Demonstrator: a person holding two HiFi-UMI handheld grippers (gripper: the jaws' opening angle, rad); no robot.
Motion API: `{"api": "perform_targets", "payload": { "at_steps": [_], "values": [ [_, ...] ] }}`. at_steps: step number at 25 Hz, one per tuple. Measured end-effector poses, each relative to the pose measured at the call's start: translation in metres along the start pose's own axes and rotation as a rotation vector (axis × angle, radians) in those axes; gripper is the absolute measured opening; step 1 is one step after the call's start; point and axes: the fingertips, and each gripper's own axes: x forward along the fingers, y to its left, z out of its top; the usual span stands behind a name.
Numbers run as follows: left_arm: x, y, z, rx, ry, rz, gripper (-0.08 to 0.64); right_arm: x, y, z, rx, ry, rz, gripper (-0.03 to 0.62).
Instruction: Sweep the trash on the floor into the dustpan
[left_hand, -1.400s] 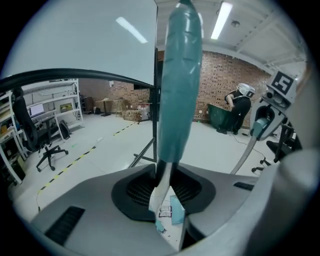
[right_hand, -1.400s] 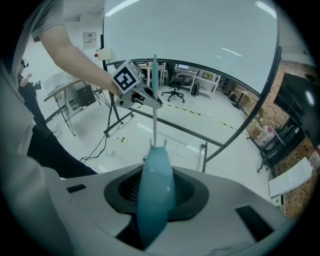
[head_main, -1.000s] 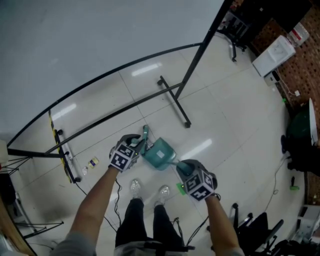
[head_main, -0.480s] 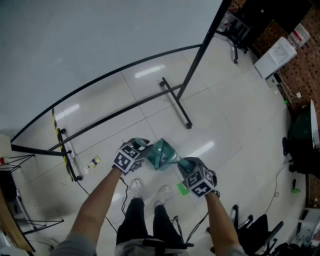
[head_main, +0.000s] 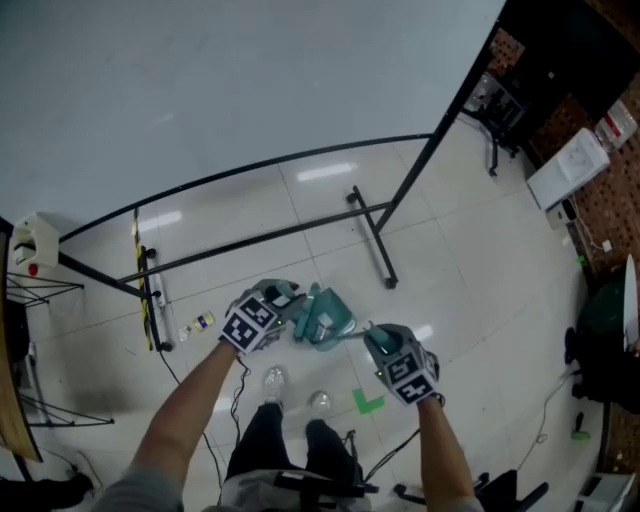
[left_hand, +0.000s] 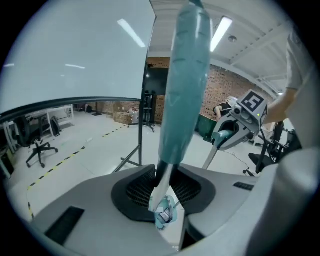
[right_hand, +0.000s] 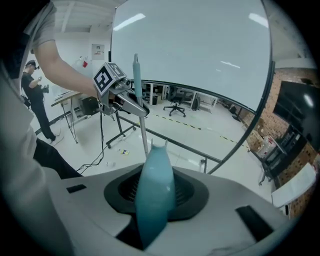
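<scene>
left tongs (left_hand: 167, 197) clamped on teal handle (left_hand: 185, 90), probably the broom's

The dustpan (head_main: 328, 318) is blue-green, and so is the brush handle (left_hand: 185, 75). The left hand-held gripper (head_main: 285, 298) and the right hand-held gripper (head_main: 374, 337) are grey with black-and-white square marks. The floor (head_main: 450, 240) is shiny white, with a green patch (head_main: 367, 402) at 5 o'clock from the dustpan.

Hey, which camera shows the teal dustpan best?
The head view: the dustpan shows there from above, pan and all. The right gripper view shows only its handle up close; the left gripper view shows just a far-off bit of that handle.
</scene>
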Motion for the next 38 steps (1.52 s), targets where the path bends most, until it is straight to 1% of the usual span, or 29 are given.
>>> {"api": "perform_targets", "payload": {
  "at_steps": [5,7,10,15,19,22,24,29,32,35,38],
  "values": [
    [-0.072,0.024,-0.017,-0.086,-0.024,0.200,0.092,0.009,0.023,0.029,-0.159,-0.056,0.106,0.098],
    [-0.105,0.032,-0.032,-0.123,-0.025,0.282,0.092,0.018,0.037,0.043,-0.215,-0.078,0.149,0.098],
    [-0.152,0.040,-0.057,-0.170,-0.023,0.384,0.091,0.027,0.062,0.063,-0.284,-0.101,0.199,0.098],
    [-0.228,0.051,-0.101,-0.222,-0.009,0.520,0.091,0.039,0.112,0.098,-0.373,-0.118,0.267,0.098],
    [-0.286,0.050,-0.149,-0.264,0.002,0.601,0.091,0.051,0.161,0.111,-0.417,-0.105,0.308,0.100],
    [-0.325,0.049,-0.193,-0.307,0.009,0.635,0.091,0.063,0.205,0.116,-0.454,-0.079,0.332,0.098],
    [-0.348,0.048,-0.223,-0.334,0.014,0.642,0.091,0.072,0.234,0.119,-0.478,-0.057,0.345,0.098],
    [-0.383,0.037,-0.290,-0.380,0.036,0.612,0.091,0.090,0.298,0.111,-0.558,0.016,0.388,0.098],
    [-0.392,0.035,-0.323,-0.396,0.036,0.597,0.091,0.100,0.331,0.106,-0.578,0.036,0.402,0.098],
    [-0.386,0.028,-0.352,-0.420,0.035,0.584,0.091,0.103,0.361,0.097,-0.586,0.043,0.427,0.098],
    [-0.373,0.019,-0.368,-0.432,0.027,0.565,0.094,0.102,0.381,0.089,-0.576,0.042,0.450,0.098]
  ]
}}
